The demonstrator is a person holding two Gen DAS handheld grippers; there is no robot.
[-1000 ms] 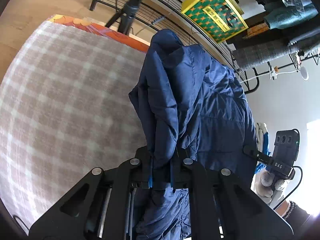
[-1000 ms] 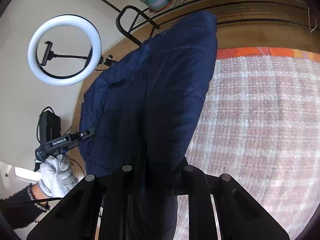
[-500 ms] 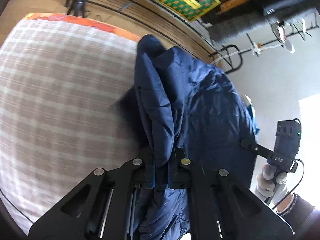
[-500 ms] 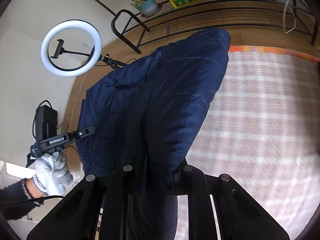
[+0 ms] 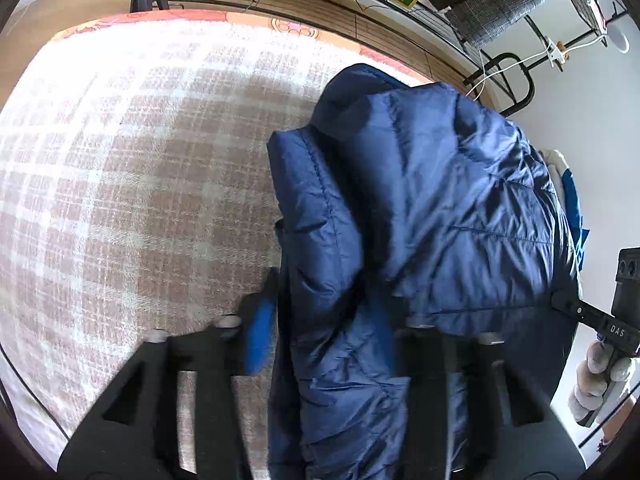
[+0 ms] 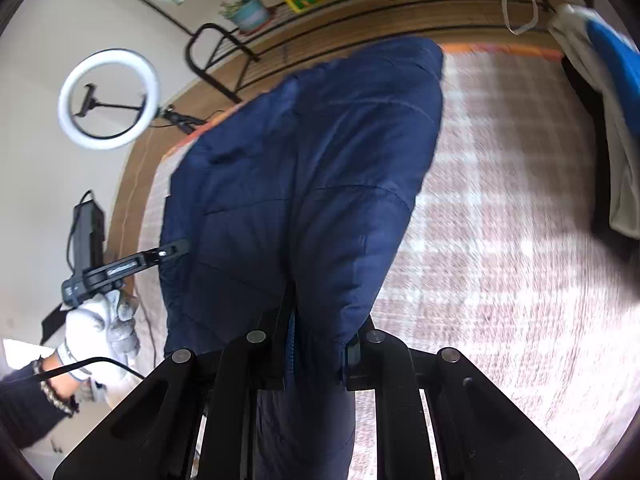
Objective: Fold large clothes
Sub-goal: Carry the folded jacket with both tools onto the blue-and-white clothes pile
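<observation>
— Where is the dark navy quilted puffer jacket (image 5: 420, 208) found relative to each claw?

— Partly between both. In the left wrist view the left claw (image 5: 328, 320) is seen with its jaws opening; a fold of the jacket hangs between the spread fingers, and no pressing by the blue pads (image 5: 260, 336) can be made out. In the right wrist view the right claw (image 6: 316, 352) is seen clamped on a thick fold of the jacket (image 6: 304, 184), whose far end is draped down toward the pink-and-white checked bed cover (image 6: 500, 240).

— What edges and open room are noted?

— A wide bare stretch of the checked cover (image 5: 132, 184) is seen left of the jacket. An orange patterned border (image 5: 192, 20) marks its far edge, with wooden floor (image 5: 312, 8) beyond.

— What is hidden or unclear?

— The jacket's lower part is cut off by the frame and the claw bodies. The cover is blurred in the right view. A gloved hand (image 6: 100, 324) is seen at the frame edge.
</observation>
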